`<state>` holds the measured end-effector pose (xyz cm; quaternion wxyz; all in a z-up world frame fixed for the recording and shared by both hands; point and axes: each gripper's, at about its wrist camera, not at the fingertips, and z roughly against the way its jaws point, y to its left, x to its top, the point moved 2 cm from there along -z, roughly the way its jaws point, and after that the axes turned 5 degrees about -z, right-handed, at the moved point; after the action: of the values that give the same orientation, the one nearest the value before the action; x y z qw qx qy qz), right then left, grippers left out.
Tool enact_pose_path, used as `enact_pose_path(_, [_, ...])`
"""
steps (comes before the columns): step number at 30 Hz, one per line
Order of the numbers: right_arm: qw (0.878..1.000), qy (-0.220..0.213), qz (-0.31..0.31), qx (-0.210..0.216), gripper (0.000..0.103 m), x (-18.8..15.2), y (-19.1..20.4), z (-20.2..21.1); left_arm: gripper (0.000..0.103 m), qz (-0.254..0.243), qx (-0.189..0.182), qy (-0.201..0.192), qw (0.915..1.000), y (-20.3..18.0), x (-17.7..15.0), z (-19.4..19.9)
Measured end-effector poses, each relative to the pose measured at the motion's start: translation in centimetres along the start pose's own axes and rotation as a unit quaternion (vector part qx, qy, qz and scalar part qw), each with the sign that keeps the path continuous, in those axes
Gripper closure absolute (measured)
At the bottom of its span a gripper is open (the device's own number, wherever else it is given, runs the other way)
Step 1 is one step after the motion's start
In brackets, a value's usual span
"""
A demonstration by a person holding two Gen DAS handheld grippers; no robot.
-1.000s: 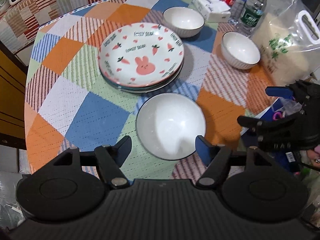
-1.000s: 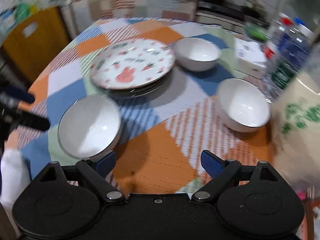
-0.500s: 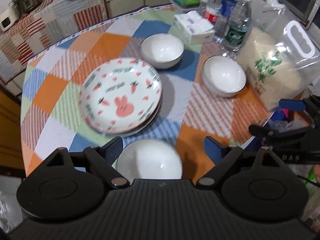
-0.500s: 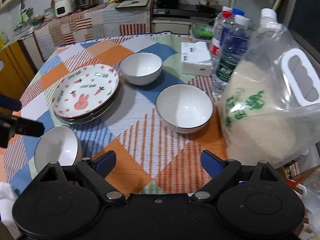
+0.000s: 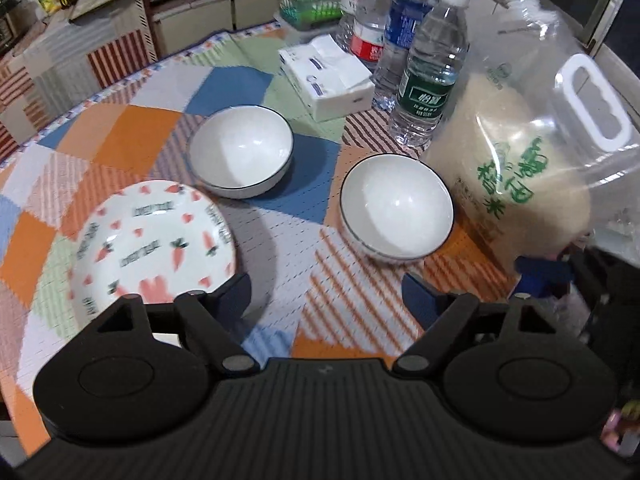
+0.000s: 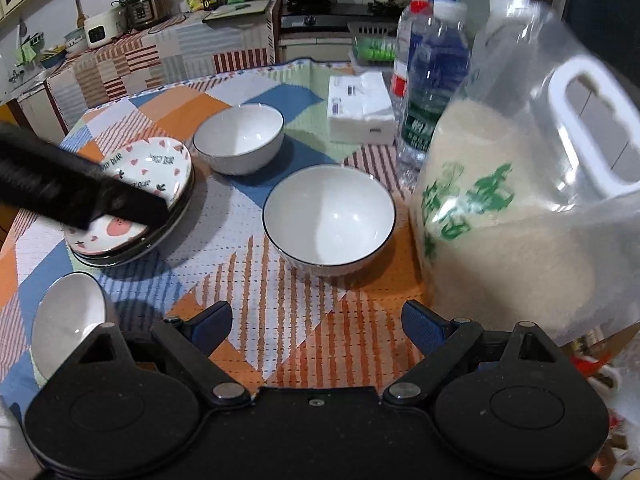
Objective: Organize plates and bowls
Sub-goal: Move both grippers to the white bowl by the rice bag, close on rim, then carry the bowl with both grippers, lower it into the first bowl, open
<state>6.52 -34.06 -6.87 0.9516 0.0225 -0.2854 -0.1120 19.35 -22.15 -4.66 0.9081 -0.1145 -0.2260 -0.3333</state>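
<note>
From the left wrist camera, the left gripper [image 5: 326, 292] hangs over the checkered tablecloth [image 5: 132, 136] with its two fingers spread wide and nothing between them. Ahead of it stand two white bowls, the far bowl [image 5: 241, 151] and the near bowl [image 5: 397, 207], well apart from each other. The carrot plate [image 5: 154, 242] lies at the left, and the left finger covers its near edge. At the right border a blue fingertip of the right gripper [image 5: 544, 272] shows in front of the rice bag [image 5: 516, 176]. Behind the bowls are a tissue pack [image 5: 326, 78] and three water bottles [image 5: 428, 68]. From the right wrist camera, the right gripper [image 6: 316, 322] is also wide open and holds nothing; the same near bowl [image 6: 329, 218] stands straight ahead of it, and the far bowl [image 6: 239, 138] is behind, to the left. Only this view shows that the carrot plate [image 6: 160, 164] is the top of a stack of plates, and that a third bowl [image 6: 66, 322] stands at the lower left, partly hidden by the gripper body. The black left gripper [image 6: 76, 184] crosses over the stack and hides a part of it. The rice bag [image 6: 520, 184] stands just beside the near bowl and fills the right side, blurred, with the bottles [image 6: 430, 76] partly behind it. A kitchen counter [image 6: 168, 44] with a rice cooker is in the background.
</note>
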Motion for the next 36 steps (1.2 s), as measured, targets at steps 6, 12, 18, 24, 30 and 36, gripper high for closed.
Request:
enact_pose_path(6, [1.000, -0.028, -0.005, 0.011, 0.009, -0.7, 0.3, -3.7, 0.032, 0.038, -0.009, 0.012, 0.9992, -0.1, 1.1, -5.4])
enact_pose_path(12, [0.999, -0.047, 0.000, -0.010, 0.009, -0.9, 1.1, -7.3, 0.045, 0.054, -0.020, 0.020, 0.9981, -0.5, 1.6, -9.2])
enact_pose_path(18, [0.998, -0.045, 0.001, -0.039, 0.009, -0.5, 0.9, -9.7, 0.059, 0.056, -0.021, 0.033, 0.9977, -0.7, 2.2, -11.8])
enact_pose_path(24, [0.997, -0.068, -0.016, -0.016, 0.009, 0.1, 0.2, -11.1, 0.089, 0.089, -0.069, 0.043, 0.9927, -0.2, 2.0, -12.5])
enact_pose_path(30, [0.998, -0.059, 0.013, 0.010, 0.018, 0.1, 0.4, -10.9, 0.090, 0.086, -0.060, 0.053, 0.9931, 0.2, 1.2, -11.6])
enact_pose_path(36, [0.997, -0.072, 0.032, 0.017, 0.018, -0.5, 1.5, -8.8, 0.090, 0.078, -0.052, 0.054, 0.9941, 0.0, 0.6, -9.2])
